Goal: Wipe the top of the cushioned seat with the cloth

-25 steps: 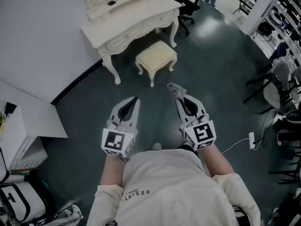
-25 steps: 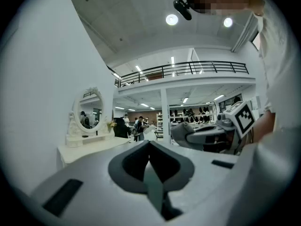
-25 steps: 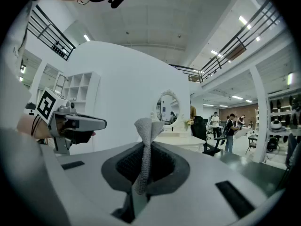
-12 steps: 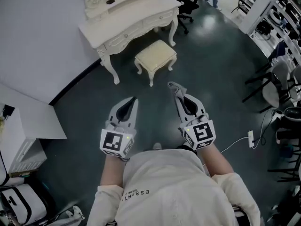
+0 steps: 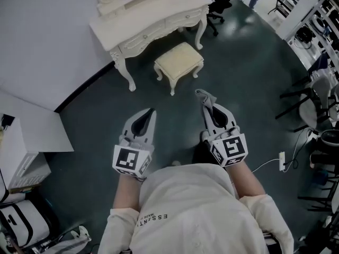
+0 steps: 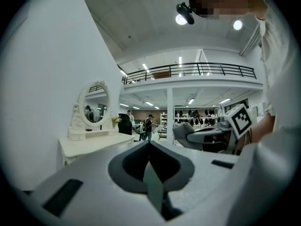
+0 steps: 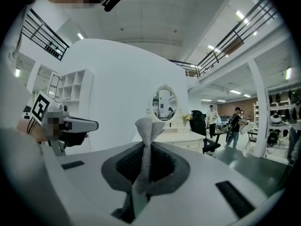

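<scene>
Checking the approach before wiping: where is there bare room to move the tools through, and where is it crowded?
Bare floor lies between the left tool, the right tool and the cushioned stool, whose top holds nothing; floor right of the stool is open too. Crowded: the dressing table close behind the stool, and chairs and a power strip along the right edge.

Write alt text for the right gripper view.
The right gripper has its tongs shut on a grey cloth, which stands up between them. Beyond are a white dressing table with an oval mirror and, at left, the left gripper.
</scene>
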`<action>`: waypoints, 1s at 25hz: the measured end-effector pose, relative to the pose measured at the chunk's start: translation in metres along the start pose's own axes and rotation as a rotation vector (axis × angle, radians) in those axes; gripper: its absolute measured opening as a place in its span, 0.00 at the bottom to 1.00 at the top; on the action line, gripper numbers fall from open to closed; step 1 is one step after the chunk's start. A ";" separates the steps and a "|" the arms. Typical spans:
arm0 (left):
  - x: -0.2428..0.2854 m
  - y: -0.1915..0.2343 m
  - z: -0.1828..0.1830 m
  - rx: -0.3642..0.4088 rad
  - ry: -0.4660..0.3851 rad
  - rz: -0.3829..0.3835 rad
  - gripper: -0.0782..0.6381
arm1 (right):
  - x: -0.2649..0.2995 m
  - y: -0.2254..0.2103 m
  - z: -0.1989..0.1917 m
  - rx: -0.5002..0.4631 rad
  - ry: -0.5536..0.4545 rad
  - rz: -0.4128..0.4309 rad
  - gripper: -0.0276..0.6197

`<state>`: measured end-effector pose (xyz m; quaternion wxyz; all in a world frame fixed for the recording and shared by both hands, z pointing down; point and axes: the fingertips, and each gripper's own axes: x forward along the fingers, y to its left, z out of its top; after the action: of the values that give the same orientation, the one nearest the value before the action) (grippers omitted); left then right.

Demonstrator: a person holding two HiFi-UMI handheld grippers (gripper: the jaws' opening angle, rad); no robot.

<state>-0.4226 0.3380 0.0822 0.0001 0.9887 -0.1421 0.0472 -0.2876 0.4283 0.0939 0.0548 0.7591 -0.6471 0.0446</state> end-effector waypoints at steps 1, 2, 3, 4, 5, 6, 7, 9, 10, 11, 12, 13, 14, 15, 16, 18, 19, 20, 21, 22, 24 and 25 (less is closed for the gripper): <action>0.009 0.002 -0.003 0.004 0.007 0.006 0.11 | 0.008 -0.008 -0.002 0.001 0.001 0.007 0.09; 0.020 0.005 -0.005 0.007 0.014 0.015 0.11 | 0.017 -0.017 -0.003 0.002 0.002 0.017 0.09; 0.031 0.007 -0.007 0.009 0.019 0.027 0.11 | 0.026 -0.026 -0.005 0.001 0.002 0.030 0.09; 0.042 0.009 -0.008 0.008 0.023 0.041 0.11 | 0.035 -0.037 -0.006 -0.002 0.003 0.044 0.09; 0.056 0.011 -0.008 0.007 0.024 0.053 0.11 | 0.045 -0.048 -0.006 -0.007 0.004 0.057 0.09; 0.071 0.013 -0.008 0.006 0.025 0.066 0.11 | 0.056 -0.062 -0.006 -0.012 0.003 0.070 0.09; 0.087 0.015 -0.006 0.007 0.026 0.080 0.11 | 0.067 -0.076 -0.006 -0.016 0.004 0.085 0.09; 0.120 0.018 -0.003 0.006 0.037 0.125 0.11 | 0.092 -0.107 -0.005 -0.020 0.014 0.124 0.09; 0.136 0.020 -0.001 -0.002 0.042 0.152 0.11 | 0.105 -0.123 -0.005 -0.019 0.023 0.146 0.09; 0.154 0.020 0.003 -0.015 0.041 0.176 0.11 | 0.117 -0.140 -0.005 -0.016 0.031 0.168 0.09; 0.172 0.020 0.008 -0.027 0.037 0.192 0.11 | 0.129 -0.157 -0.004 -0.014 0.039 0.193 0.09; 0.191 0.019 0.013 -0.033 0.033 0.204 0.11 | 0.141 -0.174 -0.003 -0.016 0.044 0.218 0.09; 0.210 0.020 0.016 -0.033 0.031 0.217 0.11 | 0.153 -0.190 -0.004 -0.021 0.052 0.242 0.09; 0.229 0.022 0.017 -0.033 0.034 0.238 0.11 | 0.166 -0.206 -0.007 -0.027 0.063 0.262 0.09; 0.246 0.026 0.016 -0.040 0.038 0.270 0.11 | 0.179 -0.222 -0.011 -0.029 0.080 0.278 0.09; 0.277 0.035 0.012 -0.095 0.044 0.339 0.11 | 0.202 -0.251 -0.015 -0.017 0.110 0.307 0.09; 0.291 0.039 0.010 -0.131 0.043 0.365 0.11 | 0.213 -0.263 -0.015 -0.012 0.117 0.324 0.09; 0.303 0.043 0.008 -0.159 0.041 0.383 0.11 | 0.223 -0.273 -0.014 -0.015 0.120 0.344 0.09; 0.315 0.046 0.006 -0.174 0.040 0.399 0.11 | 0.233 -0.282 -0.013 -0.025 0.121 0.364 0.09; 0.326 0.051 0.005 -0.181 0.041 0.415 0.11 | 0.245 -0.290 -0.012 -0.038 0.125 0.384 0.09; 0.347 0.061 0.001 -0.193 0.044 0.447 0.11 | 0.266 -0.302 -0.016 -0.052 0.140 0.422 0.09; 0.357 0.065 -0.002 -0.202 0.047 0.458 0.11 | 0.277 -0.307 -0.019 -0.052 0.150 0.440 0.09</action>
<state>-0.1001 0.1757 0.1170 0.0914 0.9243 -0.3666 0.0547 0.0591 0.2087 0.1437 0.1110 0.5925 -0.7922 0.0952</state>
